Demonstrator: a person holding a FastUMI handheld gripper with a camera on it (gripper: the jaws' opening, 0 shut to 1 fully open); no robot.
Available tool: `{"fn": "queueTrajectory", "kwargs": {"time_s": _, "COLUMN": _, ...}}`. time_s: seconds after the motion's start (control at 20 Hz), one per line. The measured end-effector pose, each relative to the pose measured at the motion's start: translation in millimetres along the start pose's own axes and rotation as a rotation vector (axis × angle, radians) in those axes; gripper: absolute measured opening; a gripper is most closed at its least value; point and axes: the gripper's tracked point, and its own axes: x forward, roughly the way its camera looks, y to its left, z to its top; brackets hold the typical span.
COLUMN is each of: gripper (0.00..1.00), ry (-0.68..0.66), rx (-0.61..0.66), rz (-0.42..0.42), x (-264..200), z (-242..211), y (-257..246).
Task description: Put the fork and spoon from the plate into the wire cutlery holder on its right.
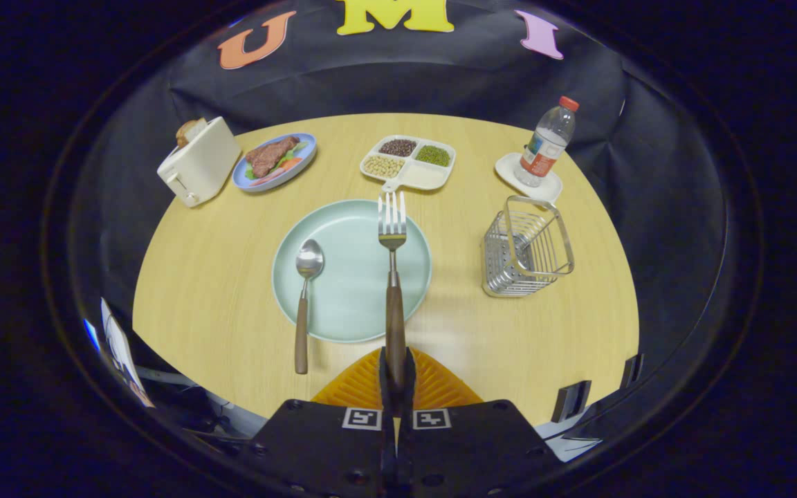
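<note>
My gripper [396, 365] is shut on the wooden handle of the fork [393, 235], which sticks out straight ahead of the fingers, tines pointing away. The fork hangs over the right half of the pale green plate [353, 304]. A spoon [305, 290] with a wooden handle lies on the plate's left side, its bowl on the plate and its handle reaching over the near rim onto the table. The wire cutlery holder [527, 250] stands upright and empty on the table to the right of the plate.
Beyond the plate sits a white divided dish [409, 163] of beans and grains. A water bottle [546, 142] stands on a white coaster behind the holder. At the far left are a toaster [199, 169] and a blue plate [275, 161] with meat. The round wooden table [212, 277] ends just below the fingers.
</note>
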Motion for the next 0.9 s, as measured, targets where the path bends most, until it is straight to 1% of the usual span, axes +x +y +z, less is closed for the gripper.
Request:
{"fn": "queueTrajectory", "kwargs": {"time_s": 0.45, "gripper": 0.02, "ry": -0.033, "rx": 0.080, "rz": -0.041, "x": -32.7, "z": 13.2, "y": -55.2}}
{"fn": "queueTrajectory", "kwargs": {"time_s": 0.8, "gripper": 0.02, "ry": -0.073, "rx": 0.148, "rz": -0.042, "x": -47.6, "z": 21.5, "y": -90.6}}
{"fn": "queueTrajectory", "kwargs": {"time_s": 0.9, "gripper": 0.02, "ry": -0.046, "rx": 0.155, "rz": -0.044, "x": -43.8, "z": 14.1, "y": -99.5}}
